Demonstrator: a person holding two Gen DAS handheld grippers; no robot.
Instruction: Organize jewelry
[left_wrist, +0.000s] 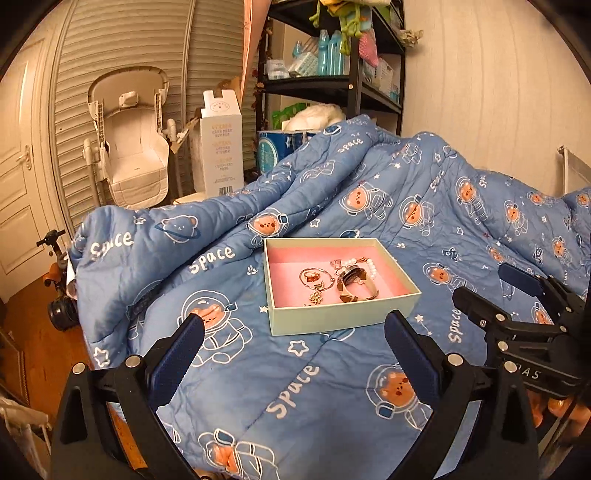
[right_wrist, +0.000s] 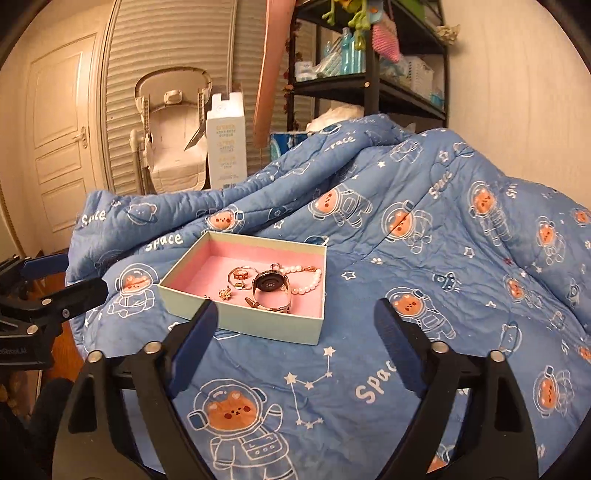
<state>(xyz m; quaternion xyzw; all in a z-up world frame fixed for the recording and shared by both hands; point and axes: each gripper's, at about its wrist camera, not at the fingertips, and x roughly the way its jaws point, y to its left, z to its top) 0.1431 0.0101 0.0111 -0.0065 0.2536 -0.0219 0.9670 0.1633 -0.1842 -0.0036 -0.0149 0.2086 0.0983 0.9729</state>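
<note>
A pale green box (left_wrist: 332, 320) with a pink lining sits on the blue space-print quilt (left_wrist: 258, 369). Inside lie a watch (left_wrist: 351, 282), a pearl bracelet (left_wrist: 371, 266), a gold ring (left_wrist: 309, 276) and a small gold charm (left_wrist: 316, 297). My left gripper (left_wrist: 295, 341) is open and empty, just in front of the box. My right gripper (right_wrist: 297, 325) is open and empty, near the box's front edge (right_wrist: 258, 323); the watch (right_wrist: 267, 286), pearls (right_wrist: 306, 284) and ring (right_wrist: 240, 275) show inside. The right gripper also shows at the right of the left wrist view (left_wrist: 491, 295).
The quilt (right_wrist: 443, 295) bunches up into a ridge behind the box. Beyond it stand a white carton (left_wrist: 221, 147), a baby seat (left_wrist: 133, 147), a black shelf unit (left_wrist: 332, 74) with bottles and a door (left_wrist: 18, 166). Wooden floor (left_wrist: 40, 350) lies at left.
</note>
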